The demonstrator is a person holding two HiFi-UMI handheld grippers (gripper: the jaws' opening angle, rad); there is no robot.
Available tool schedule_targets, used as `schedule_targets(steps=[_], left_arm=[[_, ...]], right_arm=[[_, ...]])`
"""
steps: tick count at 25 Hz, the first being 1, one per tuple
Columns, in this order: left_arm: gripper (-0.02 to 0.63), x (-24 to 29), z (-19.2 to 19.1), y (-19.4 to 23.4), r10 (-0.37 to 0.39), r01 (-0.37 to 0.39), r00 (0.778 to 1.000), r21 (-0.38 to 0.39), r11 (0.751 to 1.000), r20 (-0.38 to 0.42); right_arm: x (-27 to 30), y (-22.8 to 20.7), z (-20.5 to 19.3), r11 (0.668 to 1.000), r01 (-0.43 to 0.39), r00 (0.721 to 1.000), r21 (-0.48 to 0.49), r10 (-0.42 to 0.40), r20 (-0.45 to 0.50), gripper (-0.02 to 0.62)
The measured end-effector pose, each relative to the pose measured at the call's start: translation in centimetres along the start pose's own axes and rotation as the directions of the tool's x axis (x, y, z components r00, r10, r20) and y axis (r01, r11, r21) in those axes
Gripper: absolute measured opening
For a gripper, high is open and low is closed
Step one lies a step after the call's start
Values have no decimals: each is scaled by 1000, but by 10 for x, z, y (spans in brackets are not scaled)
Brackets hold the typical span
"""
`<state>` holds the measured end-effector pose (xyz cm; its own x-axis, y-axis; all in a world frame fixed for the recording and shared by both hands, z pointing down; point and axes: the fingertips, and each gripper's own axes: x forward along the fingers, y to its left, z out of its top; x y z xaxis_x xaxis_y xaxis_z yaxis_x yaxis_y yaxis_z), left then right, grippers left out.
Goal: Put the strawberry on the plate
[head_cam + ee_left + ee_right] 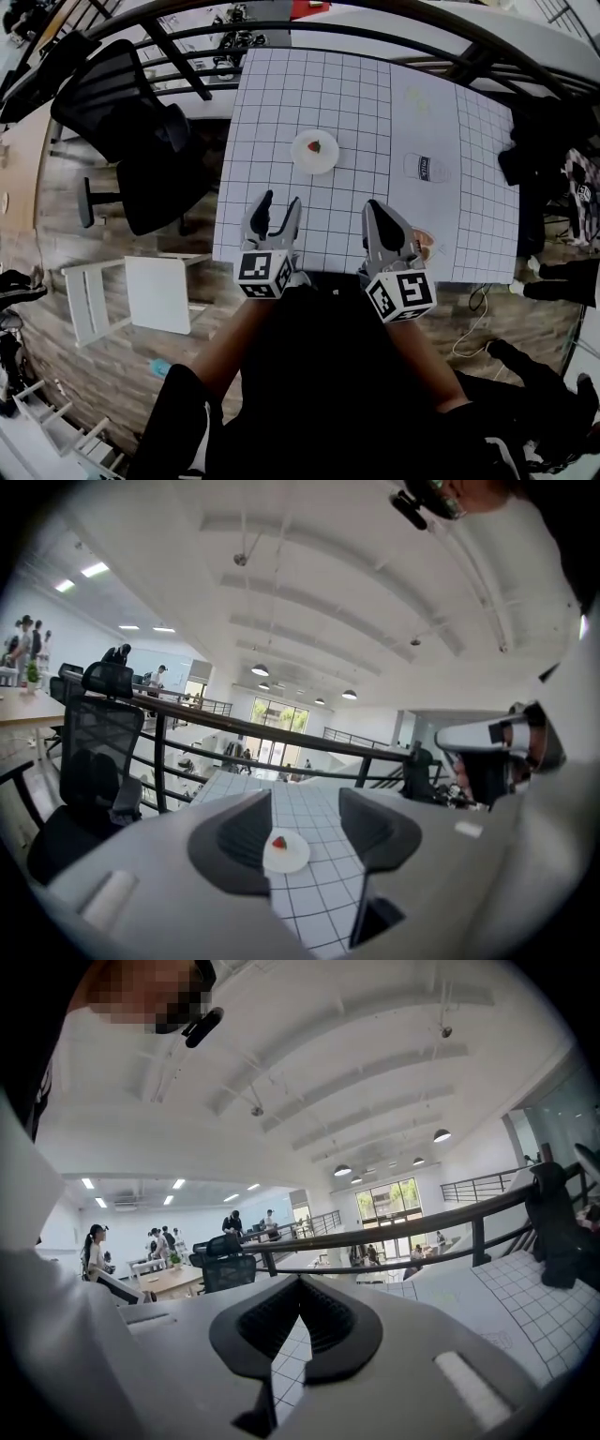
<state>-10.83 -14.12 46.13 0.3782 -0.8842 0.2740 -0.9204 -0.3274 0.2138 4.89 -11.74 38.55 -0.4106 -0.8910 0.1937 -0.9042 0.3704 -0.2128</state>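
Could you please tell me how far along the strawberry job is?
Done: the strawberry lies on the plate. In hand: nothing; the left tool is open and empty, the right tool shut on nothing, both near the table edge. Remaining: nothing visible.

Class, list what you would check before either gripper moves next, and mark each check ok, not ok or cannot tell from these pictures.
1. Strawberry lies on the plate: ok.
2. Left gripper fingers apart, nothing held: ok.
3. Right gripper fingers together, nothing held: ok.
4. Both grippers apart from the plate, by the near edge of the table: ok.
5. Strawberry undamaged: cannot tell, too small.
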Motion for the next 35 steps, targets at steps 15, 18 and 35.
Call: schedule_targets(steps=[15,18,35], left_arm=[[219,-114,29,-10,9,-24,987,91,996,161],[200,-130,32,-8,27,-45,984,99,994,177],[103,-168,21,-21,54,-71,980,81,994,193]], right_arm=[[-48,78,7,996,-57,997,-64,61,49,-3],[-54,88,1,996,-65,997,-53,67,35,-3],[-66,118,-10,990,-122,992,-69,124,15,-3]])
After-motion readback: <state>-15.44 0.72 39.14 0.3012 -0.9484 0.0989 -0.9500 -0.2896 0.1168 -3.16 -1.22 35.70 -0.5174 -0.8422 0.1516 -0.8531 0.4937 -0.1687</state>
